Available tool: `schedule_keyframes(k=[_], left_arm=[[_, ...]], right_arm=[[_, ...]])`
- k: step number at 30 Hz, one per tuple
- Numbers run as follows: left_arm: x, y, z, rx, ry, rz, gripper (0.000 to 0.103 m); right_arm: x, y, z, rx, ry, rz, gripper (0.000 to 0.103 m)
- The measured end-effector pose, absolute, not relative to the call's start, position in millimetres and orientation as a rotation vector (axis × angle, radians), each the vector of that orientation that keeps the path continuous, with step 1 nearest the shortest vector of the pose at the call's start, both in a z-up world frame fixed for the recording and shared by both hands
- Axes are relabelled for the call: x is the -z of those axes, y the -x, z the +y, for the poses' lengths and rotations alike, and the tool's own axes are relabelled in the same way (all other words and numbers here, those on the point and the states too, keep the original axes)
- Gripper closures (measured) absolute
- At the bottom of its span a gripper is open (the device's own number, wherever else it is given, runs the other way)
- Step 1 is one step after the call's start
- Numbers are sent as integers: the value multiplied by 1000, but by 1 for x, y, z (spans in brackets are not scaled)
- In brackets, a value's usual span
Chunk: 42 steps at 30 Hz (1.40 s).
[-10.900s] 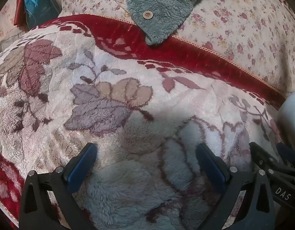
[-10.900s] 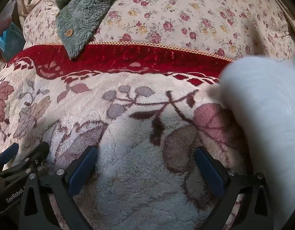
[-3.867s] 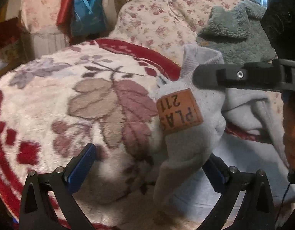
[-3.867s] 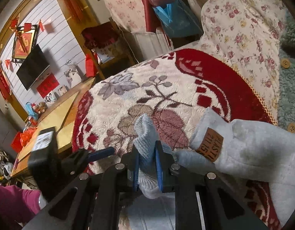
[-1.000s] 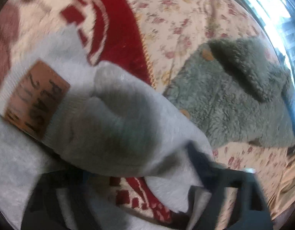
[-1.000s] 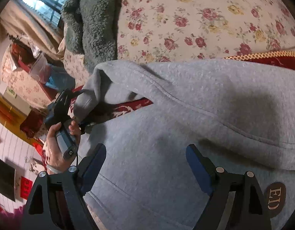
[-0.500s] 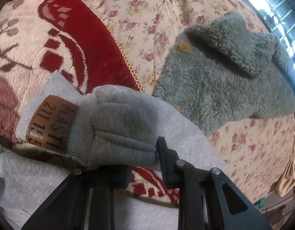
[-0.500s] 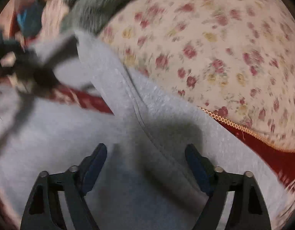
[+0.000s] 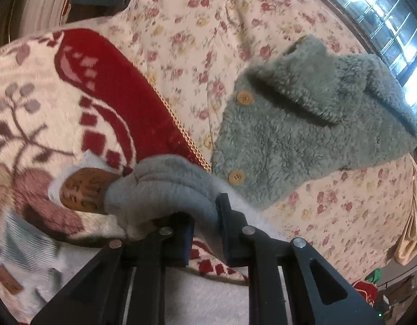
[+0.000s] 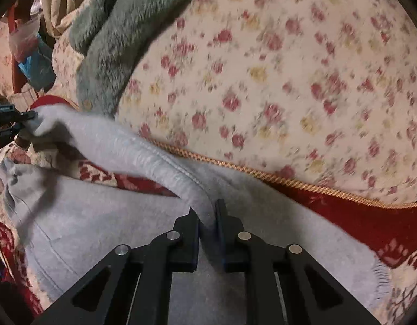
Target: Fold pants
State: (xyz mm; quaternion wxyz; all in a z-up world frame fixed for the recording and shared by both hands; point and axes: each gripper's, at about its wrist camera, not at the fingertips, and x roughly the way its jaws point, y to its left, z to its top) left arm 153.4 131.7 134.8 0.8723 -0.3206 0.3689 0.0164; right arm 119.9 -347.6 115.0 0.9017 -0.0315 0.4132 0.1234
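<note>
Much of the grey pants (image 10: pixel 105 216) runs under the black gripper frames and off the lower edge of both views, so their full outline cannot be made out; the right wrist view is also smeared with blur. The print on the brown patch (image 9: pixel 83 189) beside the cuff is unreadable. The left gripper (image 9: pixel 205 216) has just been closing and now pinches the bunched, ribbed cuff (image 9: pixel 165 187) between its fingers (image 9: pixel 227 216). The right gripper (image 10: pixel 208 222) has likewise just been closing and clamps a raised ridge of the soft fleece fabric, which stretches from it towards the left gripper (image 10: pixel 16 119) at the far left edge. The rest of the pants lies on the plush cream and red blanket (image 9: pixel 105 86), patterned with leaves and edged in gold cord. Beyond the blanket is a floral cover (image 10: pixel 289 81), and on it lies a fluffy grey-green garment (image 9: pixel 303 124) with round wooden buttons
</note>
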Motion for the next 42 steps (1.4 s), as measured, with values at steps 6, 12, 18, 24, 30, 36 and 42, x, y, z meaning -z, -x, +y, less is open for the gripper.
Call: schedule_keyframes(k=[6, 12, 18, 24, 30, 36, 42], left_arm=[[-149, -135, 150, -6, 657, 792, 87], [-171, -96, 170, 33, 625, 758, 87], [-155, -39, 191, 62, 621, 764, 87], [-89, 2, 202, -13, 589, 877, 87], [-61, 25, 210, -43, 634, 891, 87], [-56, 29, 206, -65, 600, 893, 83], [-68, 45, 195, -146, 477, 861, 0]], right_arm=[[-141, -93, -335, -286, 73, 833, 93], [-156, -50, -323, -345, 112, 810, 93], [-135, -2, -312, -421, 116, 846, 92], [-70, 20, -301, -439, 135, 967, 92], [-64, 35, -300, -434, 136, 964, 91], [-65, 41, -298, -443, 143, 966, 90], [-57, 48, -305, -434, 75, 932, 83]])
